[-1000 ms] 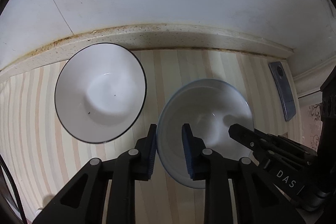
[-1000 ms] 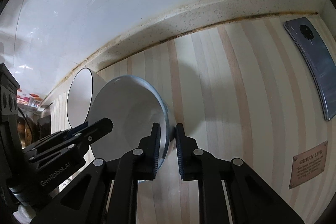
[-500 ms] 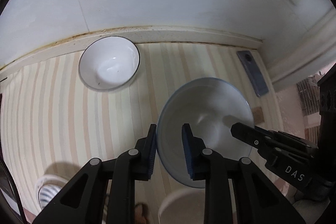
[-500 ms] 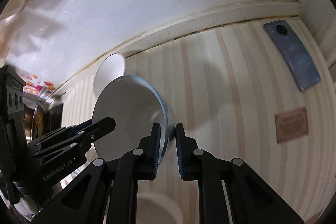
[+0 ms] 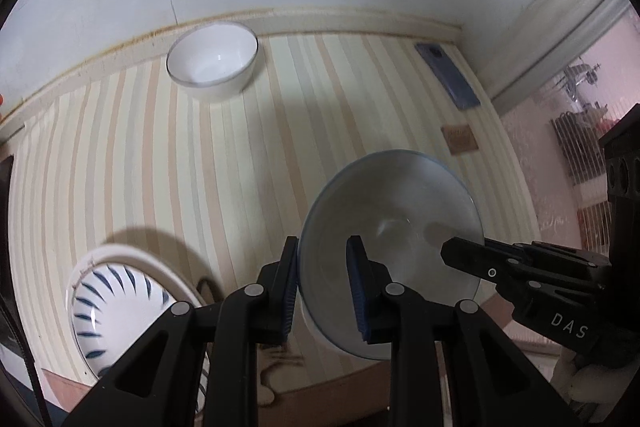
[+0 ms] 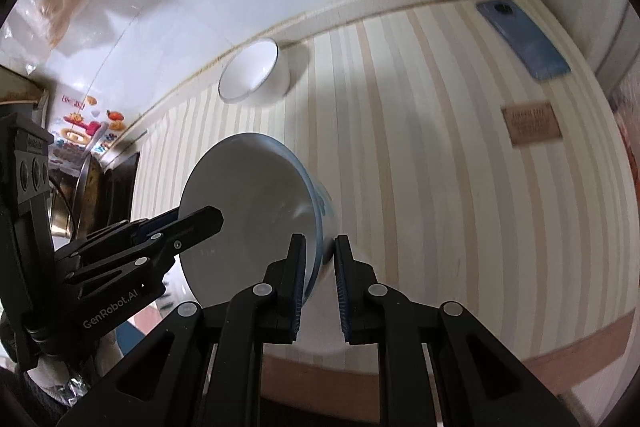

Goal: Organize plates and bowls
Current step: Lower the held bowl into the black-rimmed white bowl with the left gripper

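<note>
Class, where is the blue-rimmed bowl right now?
The blue-rimmed bowl is held above the striped table, its rim pinched by the left gripper and right gripper.

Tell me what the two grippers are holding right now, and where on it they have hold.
Both hold one blue-rimmed bowl by its rim: the left gripper pinches the near edge, and the right gripper pinches the opposite side.

brown label (image 6: 531,125) text blurred, patterned plate (image 5: 104,311) partly hidden, perhaps stacked
</note>
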### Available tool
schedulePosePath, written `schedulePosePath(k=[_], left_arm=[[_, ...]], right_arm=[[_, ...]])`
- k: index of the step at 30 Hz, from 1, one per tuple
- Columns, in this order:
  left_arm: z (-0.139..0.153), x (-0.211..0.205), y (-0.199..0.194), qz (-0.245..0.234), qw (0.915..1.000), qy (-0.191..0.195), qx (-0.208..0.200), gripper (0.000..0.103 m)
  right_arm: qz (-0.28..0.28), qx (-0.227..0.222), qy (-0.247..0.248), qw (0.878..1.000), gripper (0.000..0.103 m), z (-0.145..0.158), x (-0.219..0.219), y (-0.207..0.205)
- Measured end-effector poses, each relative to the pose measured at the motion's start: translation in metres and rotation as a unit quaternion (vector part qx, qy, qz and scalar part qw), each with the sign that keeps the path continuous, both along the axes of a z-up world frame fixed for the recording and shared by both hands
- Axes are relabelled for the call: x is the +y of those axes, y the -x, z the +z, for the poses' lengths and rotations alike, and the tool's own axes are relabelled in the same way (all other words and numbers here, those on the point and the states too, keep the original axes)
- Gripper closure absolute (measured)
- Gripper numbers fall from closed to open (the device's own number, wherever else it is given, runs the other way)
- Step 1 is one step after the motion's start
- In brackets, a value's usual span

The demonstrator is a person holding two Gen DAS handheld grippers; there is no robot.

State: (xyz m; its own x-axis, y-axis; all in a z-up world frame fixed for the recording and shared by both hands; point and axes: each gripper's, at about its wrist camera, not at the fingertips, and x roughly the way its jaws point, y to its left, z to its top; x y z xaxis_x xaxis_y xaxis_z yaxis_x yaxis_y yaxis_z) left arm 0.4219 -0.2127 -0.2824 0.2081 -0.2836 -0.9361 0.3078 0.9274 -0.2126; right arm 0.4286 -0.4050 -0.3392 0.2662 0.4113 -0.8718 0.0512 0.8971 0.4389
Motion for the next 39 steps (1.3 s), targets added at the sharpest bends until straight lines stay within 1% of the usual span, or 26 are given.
schedulePosePath(k=[6, 12, 23, 31, 33, 35, 37, 39], left_arm=[[-0.023, -0.001, 0.014, -0.009, 0.9996, -0.014, 0.022, 0.082], [-0.037, -0.008, 0.019, -0.02, 0.9989, -0.031, 0.029, 0.082], [-0.055, -0.012, 0.026, -0.029, 0.9974, -0.049, 0.044, 0.082], [-0.06, -0.015, 0.029, -0.029, 0.9968, -0.055, 0.05, 0.082], [-0.058, -0.013, 0.029, -0.025, 0.9969, -0.053, 0.053, 0.082], [-0.051, -0.009, 0.026, -0.021, 0.9973, -0.045, 0.055, 0.082], [-0.034, -0.001, 0.023, -0.013, 0.9985, -0.027, 0.046, 0.082], [-0.012, 0.011, 0.013, 0.001, 0.9994, -0.012, 0.031, 0.081]], right_arm=[[0.0, 0.032, -0.001, 0.999, 0.087, -0.03, 0.002, 0.018], [0.001, 0.046, 0.005, 0.999, 0.087, -0.044, 0.003, 0.024], [0.006, 0.059, 0.016, 0.998, 0.087, -0.055, 0.004, 0.022], [0.013, 0.069, 0.023, 0.997, 0.087, -0.062, 0.004, 0.019], [0.017, 0.077, 0.021, 0.997, 0.084, -0.064, 0.004, 0.016], [0.021, 0.083, 0.013, 0.996, 0.084, -0.064, 0.002, 0.01], [0.026, 0.095, 0.003, 0.995, 0.084, -0.059, -0.002, 0.007], [0.022, 0.092, -0.013, 0.995, 0.084, -0.045, -0.012, -0.001]])
